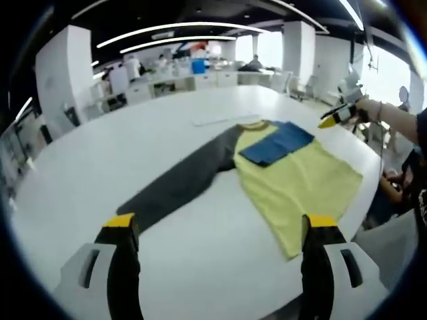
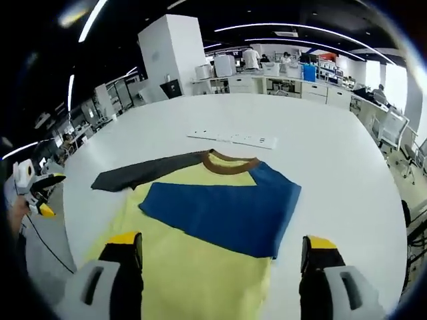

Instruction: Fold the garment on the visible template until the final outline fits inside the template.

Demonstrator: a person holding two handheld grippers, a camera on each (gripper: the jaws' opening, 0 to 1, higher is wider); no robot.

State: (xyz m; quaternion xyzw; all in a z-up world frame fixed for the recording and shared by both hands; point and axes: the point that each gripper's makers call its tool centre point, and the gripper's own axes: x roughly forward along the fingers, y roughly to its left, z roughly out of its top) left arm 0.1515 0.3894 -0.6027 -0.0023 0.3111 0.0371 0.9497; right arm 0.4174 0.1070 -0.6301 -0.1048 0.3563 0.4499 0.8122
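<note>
Shirt (image 2: 200,220) lies flat on white worktop (image 2: 333,153); blue sleeve (image 2: 227,210) folded across the yellow body, grey sleeve (image 1: 180,183) spread out, unfolded. Both claws wide, empty. Most folds left.

yellow garment (image 2: 200,267), blue sleeve (image 2: 227,210), grey sleeve (image 1: 180,183), brown collar (image 2: 230,163), white table (image 1: 100,153).

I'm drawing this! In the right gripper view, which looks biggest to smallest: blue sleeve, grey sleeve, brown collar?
1. Blue sleeve, folded across the yellow shirt.
2. Grey sleeve, though it lies farther away, so this is unsure.
3. Brown collar.
</note>
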